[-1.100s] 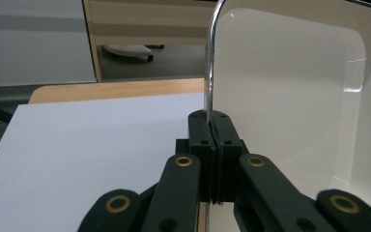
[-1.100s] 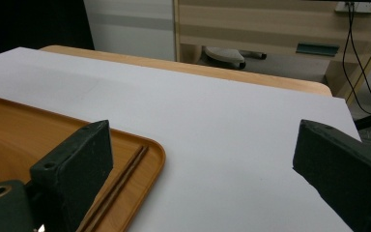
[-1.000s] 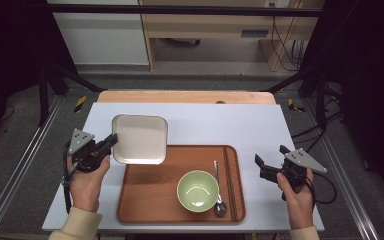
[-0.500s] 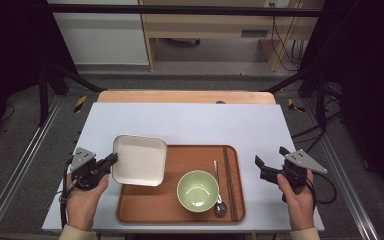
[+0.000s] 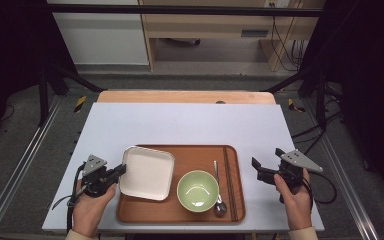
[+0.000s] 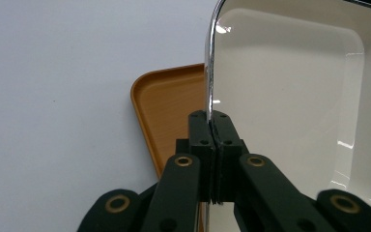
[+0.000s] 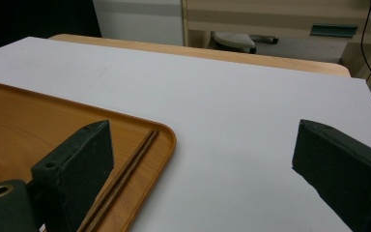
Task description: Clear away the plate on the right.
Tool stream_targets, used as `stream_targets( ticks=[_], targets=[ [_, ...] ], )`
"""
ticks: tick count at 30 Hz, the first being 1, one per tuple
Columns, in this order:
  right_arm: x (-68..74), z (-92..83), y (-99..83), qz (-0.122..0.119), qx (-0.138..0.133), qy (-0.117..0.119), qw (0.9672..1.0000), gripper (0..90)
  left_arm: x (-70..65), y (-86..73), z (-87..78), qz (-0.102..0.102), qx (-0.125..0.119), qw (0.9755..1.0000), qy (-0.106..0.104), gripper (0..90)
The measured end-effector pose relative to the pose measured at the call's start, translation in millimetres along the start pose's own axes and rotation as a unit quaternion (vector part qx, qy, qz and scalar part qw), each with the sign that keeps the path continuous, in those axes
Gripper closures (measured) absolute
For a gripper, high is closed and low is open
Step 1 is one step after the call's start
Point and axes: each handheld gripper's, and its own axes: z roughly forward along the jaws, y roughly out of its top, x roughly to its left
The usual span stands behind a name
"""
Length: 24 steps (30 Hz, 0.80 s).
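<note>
Square plate (image 5: 147, 172), cream, glossy, rounded corners, thin metallic rim, sits over left end of tray (image 5: 195, 212), its left edge pinched between clenched jaws of left gripper (image 5: 116, 172). Tray: one, brown wood-look, rounded rectangle, raised lip. On it: one pale green round bowl (image 5: 197, 190), one metal spoon (image 5: 219, 192), one pair of dark chopsticks (image 5: 229, 182) along right side. Right gripper (image 5: 260, 170) rests right of tray, jaws spread wide, holding nothing. White matte tabletop (image 5: 190, 125), wooden far edge.
</note>
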Motion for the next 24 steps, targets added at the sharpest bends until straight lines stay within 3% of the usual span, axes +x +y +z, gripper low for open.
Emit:
stream_targets(
  ticks=[14, 20, 24],
  targets=[
    [-0.3, 4.7, -2.6, 0.016, 0.013, 0.012, 0.9997, 7.7, -2.4, 4.5, 11.4, -0.006, 0.032, 0.9994, -0.01, 88.8],
    [0.5, 7.0, -3.8, 0.016, 0.018, 0.016, 0.9996, 7.7, 5.7, 6.2, 23.3, -0.041, 0.051, 0.9977, -0.02, 88.7],
    [0.5, 9.5, -5.4, 0.017, 0.026, 0.018, 0.9993, 7.7, 11.7, 10.2, 33.2, -0.063, 0.074, 0.9949, -0.027, 88.7]
  ],
)
